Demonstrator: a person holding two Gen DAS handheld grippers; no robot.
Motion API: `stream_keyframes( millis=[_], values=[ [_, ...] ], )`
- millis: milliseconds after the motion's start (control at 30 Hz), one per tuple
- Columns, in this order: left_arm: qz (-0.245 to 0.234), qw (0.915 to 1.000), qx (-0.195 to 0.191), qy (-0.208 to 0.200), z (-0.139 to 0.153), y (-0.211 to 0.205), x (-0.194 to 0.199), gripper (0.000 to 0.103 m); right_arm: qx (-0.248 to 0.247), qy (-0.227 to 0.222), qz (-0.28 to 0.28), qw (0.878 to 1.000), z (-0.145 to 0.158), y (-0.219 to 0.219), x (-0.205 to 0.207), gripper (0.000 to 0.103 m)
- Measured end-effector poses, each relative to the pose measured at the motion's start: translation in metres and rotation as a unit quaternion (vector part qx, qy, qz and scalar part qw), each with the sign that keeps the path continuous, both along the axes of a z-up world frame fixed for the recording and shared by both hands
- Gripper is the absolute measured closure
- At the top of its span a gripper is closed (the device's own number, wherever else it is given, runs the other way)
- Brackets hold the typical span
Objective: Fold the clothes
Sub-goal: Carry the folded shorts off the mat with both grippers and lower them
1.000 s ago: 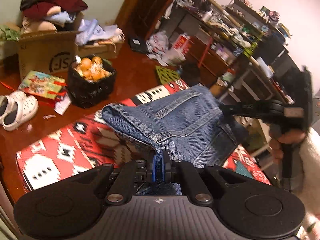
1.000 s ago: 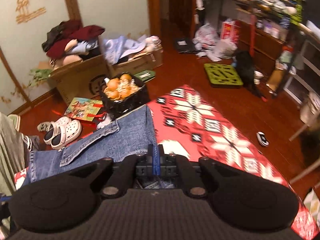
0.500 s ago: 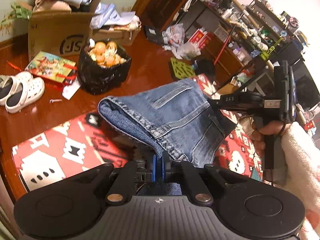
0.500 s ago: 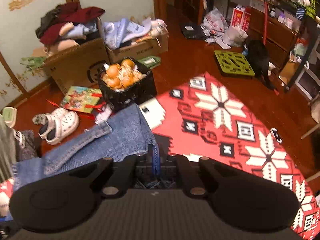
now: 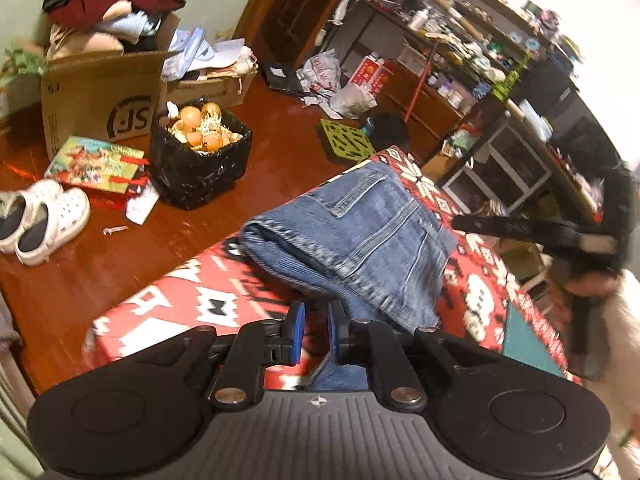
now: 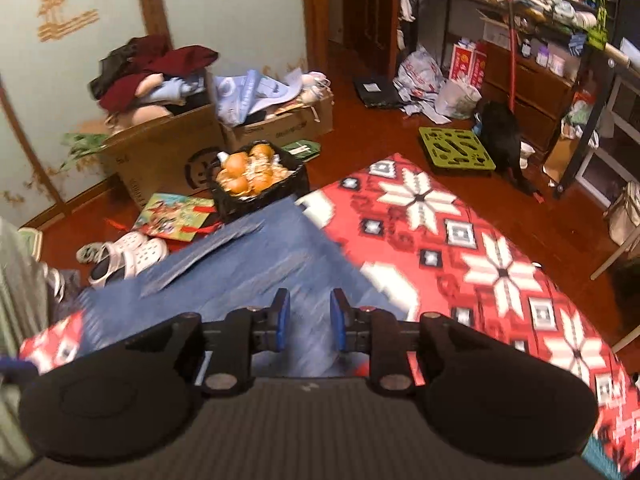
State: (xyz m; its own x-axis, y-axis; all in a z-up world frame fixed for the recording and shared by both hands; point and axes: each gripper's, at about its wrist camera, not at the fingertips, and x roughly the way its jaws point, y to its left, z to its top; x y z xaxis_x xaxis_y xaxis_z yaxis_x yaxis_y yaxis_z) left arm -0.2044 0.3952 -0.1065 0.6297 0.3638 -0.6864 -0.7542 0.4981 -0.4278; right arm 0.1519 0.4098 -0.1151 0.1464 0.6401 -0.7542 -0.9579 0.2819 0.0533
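Observation:
The blue jeans (image 5: 360, 232) lie folded on the red patterned cloth (image 5: 192, 300), back pocket up. My left gripper (image 5: 316, 332) sits at their near edge. Its jaws are opening, with a narrow gap where cloth and a strip of denim show, and the pads do not press anything. In the right wrist view the jeans (image 6: 248, 264) look blurred under my right gripper (image 6: 310, 326). Its jaws are also opening, blue pads well apart above the denim. The right gripper (image 5: 520, 228) also shows in the left wrist view, just off the jeans' right edge, held by a hand in a white fluffy sleeve.
On the wooden floor stand a cardboard box (image 5: 100, 92) piled with clothes, a black crate of oranges (image 5: 200, 152), white clogs (image 5: 48, 220), a colourful gift bag (image 5: 96, 160) and a green mat (image 6: 456, 152). Cluttered shelves (image 5: 500, 92) line the right side.
Both grippers were shut on the jeans and held them up; now the jeans rest on the red cloth and both pairs of jaws have parted. The right gripper has drawn off the jeans' edge.

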Motion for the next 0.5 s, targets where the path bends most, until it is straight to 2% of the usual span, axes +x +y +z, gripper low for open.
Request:
stream_keyframes(
  millis=[167,300,433,500],
  values=[
    [-0.057,0.9959,0.058,0.041,-0.008,-0.012,-0.01,0.092,0.004,-0.004,0.018,1.0,0.0,-0.067,-0.066,0.079],
    [-0.108,0.9863,0.102,0.072,-0.019,-0.025,-0.011,0.092,0.007,-0.012,0.025,1.0,-0.013,-0.106,-0.116,0.079],
    [-0.166,0.9741,0.124,0.091,-0.029,-0.041,-0.003,0.092,0.01,-0.003,0.024,1.0,-0.029,-0.134,-0.157,0.078],
    [-0.189,0.9699,0.129,0.083,-0.033,-0.047,0.0,0.085,0.013,-0.009,0.022,1.0,-0.037,-0.144,-0.173,0.075]
  ],
)
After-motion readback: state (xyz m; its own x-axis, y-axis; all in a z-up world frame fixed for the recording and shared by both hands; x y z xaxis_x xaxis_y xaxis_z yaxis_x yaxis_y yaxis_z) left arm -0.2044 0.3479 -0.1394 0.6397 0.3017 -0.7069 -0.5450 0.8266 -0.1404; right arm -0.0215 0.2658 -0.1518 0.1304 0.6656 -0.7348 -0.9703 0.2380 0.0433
